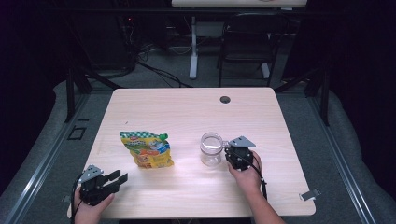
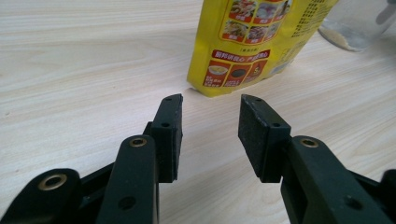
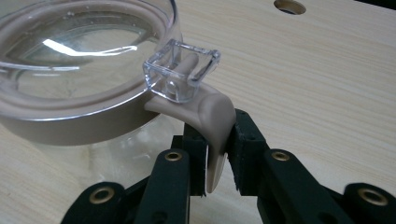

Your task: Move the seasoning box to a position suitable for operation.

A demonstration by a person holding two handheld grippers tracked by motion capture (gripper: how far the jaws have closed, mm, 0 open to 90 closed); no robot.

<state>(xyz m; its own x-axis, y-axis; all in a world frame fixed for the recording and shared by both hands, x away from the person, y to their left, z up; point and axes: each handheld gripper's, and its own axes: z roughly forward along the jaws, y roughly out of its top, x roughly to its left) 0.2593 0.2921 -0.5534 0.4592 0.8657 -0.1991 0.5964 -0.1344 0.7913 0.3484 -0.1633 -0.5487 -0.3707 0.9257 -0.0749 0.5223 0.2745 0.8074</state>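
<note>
In the high view the jar (image 1: 211,149) stands right of the table's (image 1: 187,107) middle, the yellow pouch (image 1: 147,149) to its left. The right gripper (image 1: 232,151) meets the jar's side; the left gripper (image 1: 119,178) lies near the front edge.

In the left gripper view the jaws are spread and empty — the pouch sits just ahead.

In the right gripper view the jaws pinch the jar's beige latch tab (image 3: 212,126). A steady, straight pull looks best — twisting could tip the jar.
</note>
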